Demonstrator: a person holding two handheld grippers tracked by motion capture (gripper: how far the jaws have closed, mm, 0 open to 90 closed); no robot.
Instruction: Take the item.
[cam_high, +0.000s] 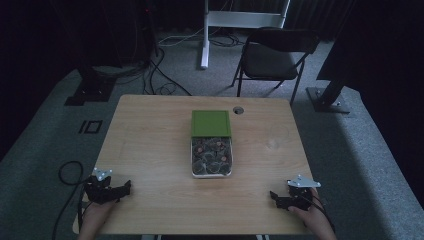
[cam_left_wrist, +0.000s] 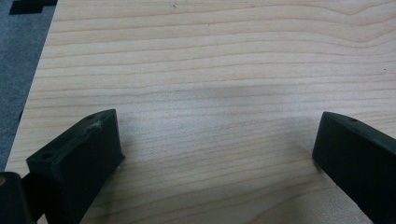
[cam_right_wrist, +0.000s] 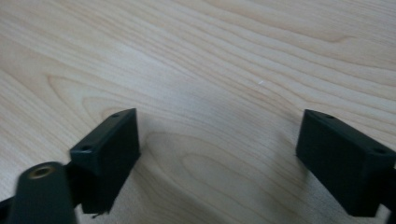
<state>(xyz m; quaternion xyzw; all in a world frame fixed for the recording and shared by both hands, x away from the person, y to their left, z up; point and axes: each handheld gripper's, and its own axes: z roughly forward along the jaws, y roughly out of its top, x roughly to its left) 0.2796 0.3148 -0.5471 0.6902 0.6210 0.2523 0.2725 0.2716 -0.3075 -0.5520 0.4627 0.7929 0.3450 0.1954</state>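
Note:
A clear box (cam_high: 211, 157) with several small dark and reddish items inside sits at the middle of the wooden table (cam_high: 150, 145). Its green lid (cam_high: 211, 123) lies flat just behind it, touching its far edge. My left gripper (cam_high: 125, 189) rests near the table's front left corner, held by a hand, and is open; in the left gripper view (cam_left_wrist: 217, 140) bare wood lies between its jaws. My right gripper (cam_high: 274, 196) rests near the front right corner, also open, with bare wood between its jaws (cam_right_wrist: 219, 140). Both grippers are well short of the box.
A round cable hole (cam_high: 238, 110) is in the table's far edge, right of the lid. A black folding chair (cam_high: 272, 57) and a white stand (cam_high: 205, 35) are beyond the table. Cables lie on the grey carpet at left.

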